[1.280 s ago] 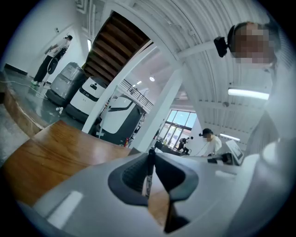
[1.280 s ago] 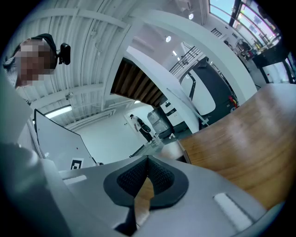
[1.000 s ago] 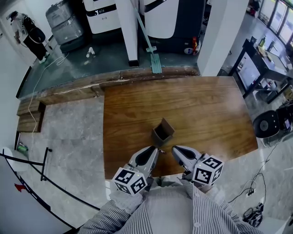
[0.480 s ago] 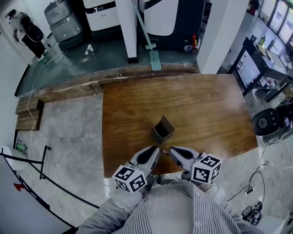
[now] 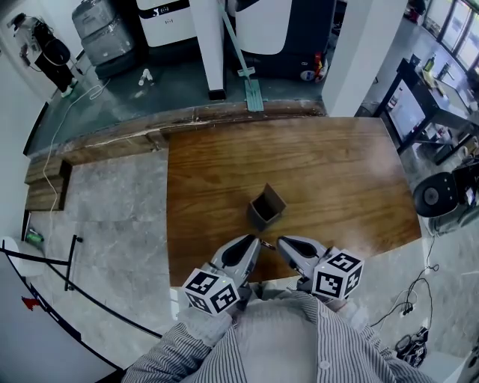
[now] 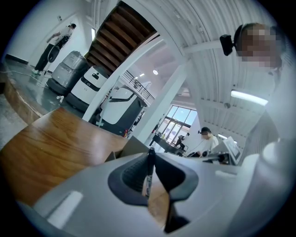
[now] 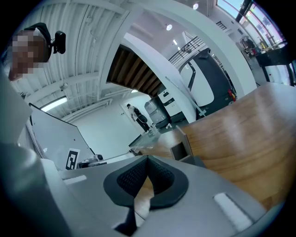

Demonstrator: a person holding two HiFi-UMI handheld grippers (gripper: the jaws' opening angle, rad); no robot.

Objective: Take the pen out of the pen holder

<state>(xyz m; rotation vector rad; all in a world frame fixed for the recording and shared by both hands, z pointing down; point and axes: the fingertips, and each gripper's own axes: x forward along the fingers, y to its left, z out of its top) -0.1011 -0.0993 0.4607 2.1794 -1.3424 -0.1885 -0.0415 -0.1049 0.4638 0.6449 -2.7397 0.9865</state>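
Observation:
A brown square pen holder (image 5: 266, 209) stands open-topped on the wooden table (image 5: 337, 172), just beyond both grippers. My left gripper (image 5: 257, 241) is shut on a thin dark pen (image 5: 266, 244). In the left gripper view the pen (image 6: 148, 178) stands upright between the pads, at the left gripper (image 6: 150, 155) tips, with the holder (image 6: 132, 144) close behind. My right gripper (image 5: 281, 244) sits beside the left one near the table's front edge. In the right gripper view, the right gripper (image 7: 148, 159) is shut with nothing between its tips, and the holder (image 7: 179, 148) is ahead.
The table's left edge drops to a marble floor (image 5: 112, 217). Beyond the far edge lie a raised wooden step (image 5: 224, 120), white machines (image 5: 172, 22) and a green mop (image 5: 251, 90). A desk with gear (image 5: 438, 112) stands at the right.

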